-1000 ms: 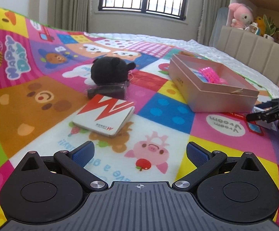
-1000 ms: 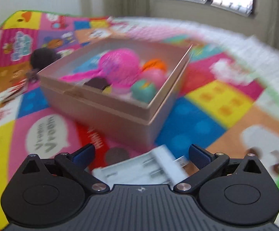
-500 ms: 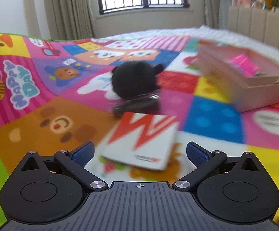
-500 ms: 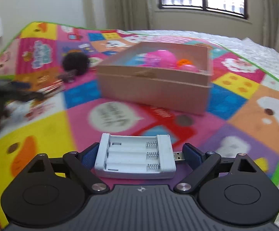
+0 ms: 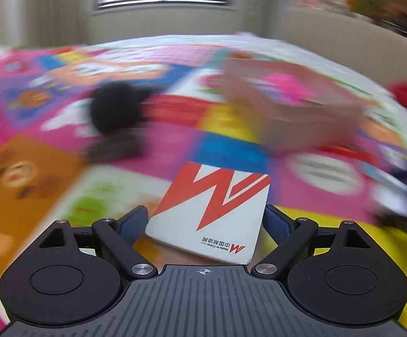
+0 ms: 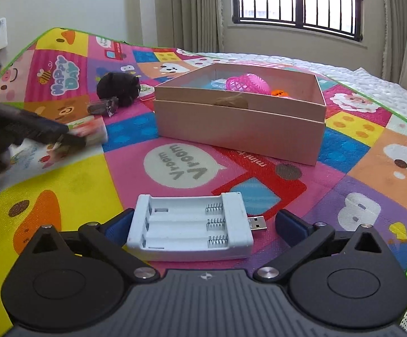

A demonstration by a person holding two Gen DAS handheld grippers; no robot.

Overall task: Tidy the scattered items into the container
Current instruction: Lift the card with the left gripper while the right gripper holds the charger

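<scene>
mat [image 6: 192, 165]: colourful, everything rests on it
box [image 6: 240, 123]: open, mid-mat, toys inside
card [image 5: 214, 210]: between left gripper [image 5: 204, 221] jaws, red W pointing away; jaws close beside its edges, contact probably made, blur hides it
charger [image 6: 189, 230]: between right gripper [image 6: 203, 224] jaws, long axis across, USB plug right; jaws wide, right one clear

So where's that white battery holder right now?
In the right wrist view, the white battery holder lies on the play mat between the right claw's open fingers, nearer than the pink box.
</scene>
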